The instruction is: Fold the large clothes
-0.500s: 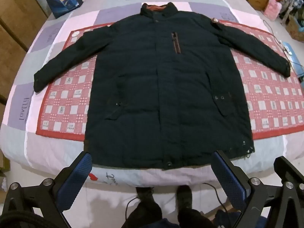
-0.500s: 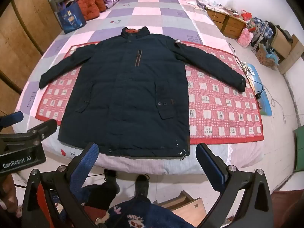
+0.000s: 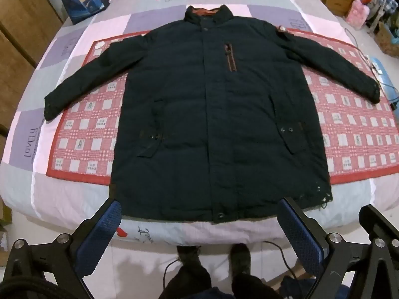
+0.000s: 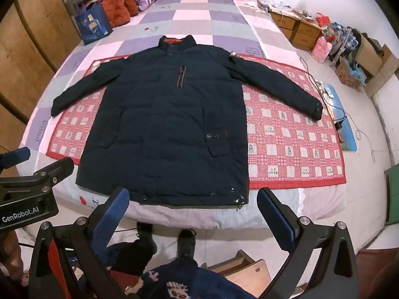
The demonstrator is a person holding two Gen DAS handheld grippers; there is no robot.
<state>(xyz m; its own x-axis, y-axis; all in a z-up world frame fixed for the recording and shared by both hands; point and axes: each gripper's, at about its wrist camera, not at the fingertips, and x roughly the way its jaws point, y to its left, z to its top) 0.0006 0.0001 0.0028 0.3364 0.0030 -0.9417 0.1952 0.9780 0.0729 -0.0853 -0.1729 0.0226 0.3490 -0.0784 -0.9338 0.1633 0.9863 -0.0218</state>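
A large dark navy padded jacket (image 3: pixel 214 114) lies flat, front up, on the bed, both sleeves spread out, collar at the far end; it also shows in the right wrist view (image 4: pixel 169 124). Its hem lies near the bed's front edge. My left gripper (image 3: pixel 199 214) is open and empty, held above the hem, its blue pads wide apart. My right gripper (image 4: pixel 193 204) is open and empty, also in front of the hem. The left gripper's body shows at the left of the right wrist view (image 4: pixel 30 194).
The jacket lies on a red checked mat (image 4: pixel 294 139) over a purple, pink and grey quilt (image 4: pixel 194 15). A blue bag (image 4: pixel 93 25) and orange cushions stand at the far left. Cables and a blue pad (image 4: pixel 341 114) lie at the bed's right edge. My feet stand below the bed.
Both views have hardly shifted; the jacket and both grippers stay as they were.
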